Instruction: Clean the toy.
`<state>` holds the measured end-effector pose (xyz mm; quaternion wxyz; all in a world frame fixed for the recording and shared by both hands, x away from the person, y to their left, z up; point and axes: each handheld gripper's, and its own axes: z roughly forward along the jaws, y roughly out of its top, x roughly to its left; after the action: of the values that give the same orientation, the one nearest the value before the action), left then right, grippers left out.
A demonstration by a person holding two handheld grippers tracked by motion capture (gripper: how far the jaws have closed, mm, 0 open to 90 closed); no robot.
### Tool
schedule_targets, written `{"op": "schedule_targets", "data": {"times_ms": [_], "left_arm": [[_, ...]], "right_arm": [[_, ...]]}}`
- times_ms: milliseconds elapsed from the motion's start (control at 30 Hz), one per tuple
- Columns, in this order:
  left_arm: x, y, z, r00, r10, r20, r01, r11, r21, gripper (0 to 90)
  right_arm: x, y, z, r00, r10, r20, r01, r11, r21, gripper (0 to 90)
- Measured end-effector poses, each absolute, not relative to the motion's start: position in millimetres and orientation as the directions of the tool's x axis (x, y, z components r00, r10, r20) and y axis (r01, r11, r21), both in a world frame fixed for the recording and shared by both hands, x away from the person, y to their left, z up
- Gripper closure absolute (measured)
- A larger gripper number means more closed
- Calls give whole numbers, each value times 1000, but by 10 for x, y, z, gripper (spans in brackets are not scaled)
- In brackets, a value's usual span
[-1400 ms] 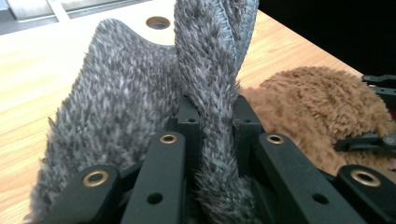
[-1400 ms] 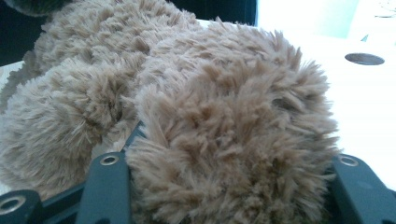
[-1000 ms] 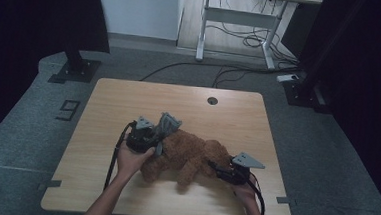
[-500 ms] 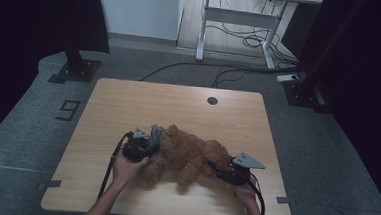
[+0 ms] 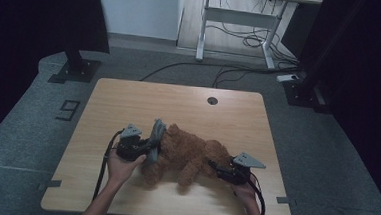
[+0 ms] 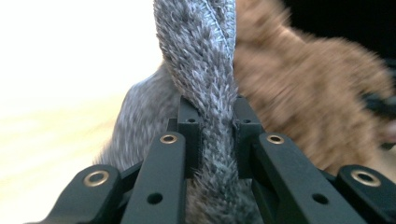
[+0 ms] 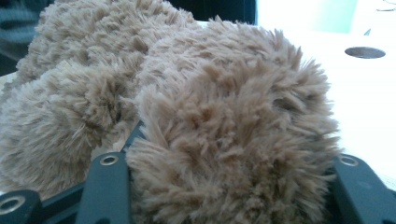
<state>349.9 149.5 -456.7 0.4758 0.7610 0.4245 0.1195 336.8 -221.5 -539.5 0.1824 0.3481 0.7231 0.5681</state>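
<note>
While the brown plush bear [image 5: 188, 155] lay lengthwise across the table's [image 5: 179, 102] near half, the left gripper [image 5: 148, 147] pinched the grey knitted garment [image 6: 201, 70] at its head end, the right gripper [image 5: 215, 167] clamping a leg opposite.

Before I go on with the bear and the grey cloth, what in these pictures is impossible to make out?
- Brown teddy bear: its face, in the high view; too small and turned away.
- Right gripper: its jaw tips, in the right gripper view; buried in the bear's fur.
- Grey cloth: its whole shape; cut off by the top edge of the left gripper view, bunched beside the left gripper in the high view.
- Table: overexposed in both gripper views.
</note>
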Motion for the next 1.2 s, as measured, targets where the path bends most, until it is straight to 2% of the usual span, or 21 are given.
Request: {"op": "schedule_targets", "data": {"times_ms": [100,233,400,500,800,933,1000,1200], "left_arm": [[3547,1326,-4515,624,751,-214,529,-204,824,778],[3613,1228,-4651,611,759,-223,563,-219,797,779],[3633,1318,-4930,589,771,-241,635,-257,729,780],[3616,1423,-5036,584,765,-269,645,-237,726,781],[3394,1548,-5097,602,782,-165,622,-329,710,781],[3326,1659,-5211,583,796,-163,649,-336,682,777],[3300,1727,-5223,577,793,-196,652,-303,695,775],[3281,1657,-4890,596,787,-156,561,-270,782,773]], "right_arm": [[3373,-2221,-5399,-691,710,137,298,108,948,422],[3380,-2239,-5404,-683,714,153,312,95,945,422],[3387,-2237,-5404,-682,715,153,311,94,946,422],[3376,-2224,-5397,-685,714,144,307,104,946,421],[3376,-2224,-5401,-691,708,142,305,108,946,421],[3380,-2224,-5400,-688,710,147,309,104,945,421],[3382,-2227,-5400,-689,710,148,309,104,945,420],[3391,-2241,-5406,-688,708,161,317,92,944,419]]}}
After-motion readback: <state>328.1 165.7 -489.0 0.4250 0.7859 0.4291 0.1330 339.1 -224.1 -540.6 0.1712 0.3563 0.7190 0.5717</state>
